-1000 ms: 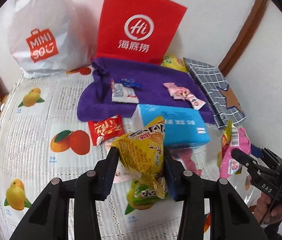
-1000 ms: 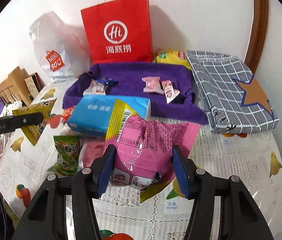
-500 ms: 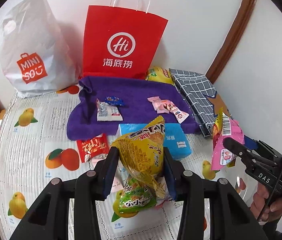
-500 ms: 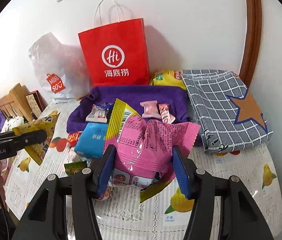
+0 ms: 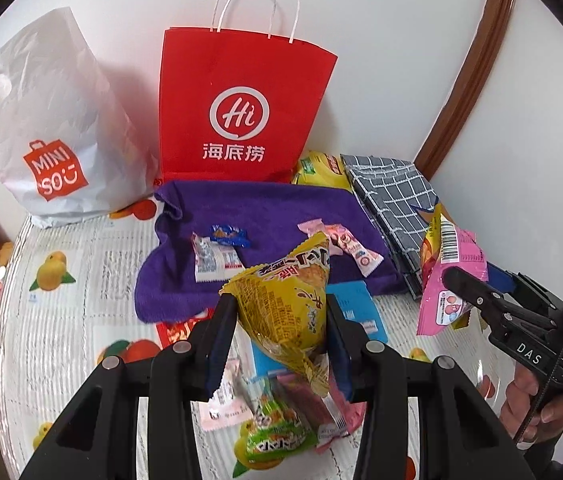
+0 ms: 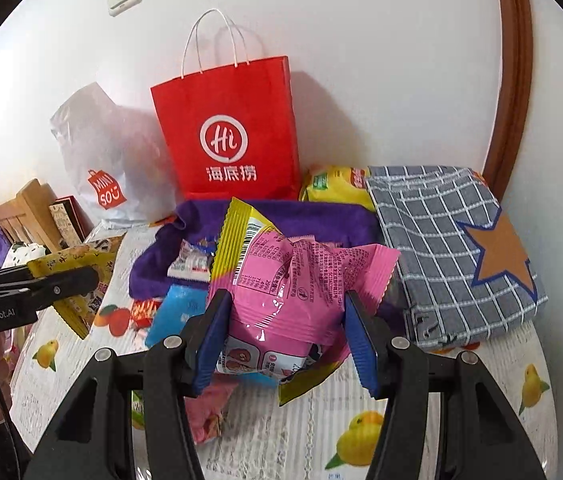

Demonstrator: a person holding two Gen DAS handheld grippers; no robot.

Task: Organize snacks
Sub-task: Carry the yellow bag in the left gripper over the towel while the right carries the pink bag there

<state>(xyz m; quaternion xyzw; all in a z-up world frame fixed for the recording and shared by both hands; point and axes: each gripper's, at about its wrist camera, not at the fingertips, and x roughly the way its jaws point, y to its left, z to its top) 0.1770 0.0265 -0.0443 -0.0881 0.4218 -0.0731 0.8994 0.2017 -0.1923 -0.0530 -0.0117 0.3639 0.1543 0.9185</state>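
Red bag (image 5: 241,112) blocks rear; tablecloth (image 5: 61,320) left open.

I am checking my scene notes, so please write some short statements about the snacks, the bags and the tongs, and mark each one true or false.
1. The left tongs hold a yellow snack packet. True.
2. The right tongs are empty. False: they grip a pink snack packet.
3. The red paper bag lies flat. False: it stands upright at the wall.
4. Small wrapped candies lie on the purple cloth. True.
5. The white plastic bag stands left of the red paper bag. True.
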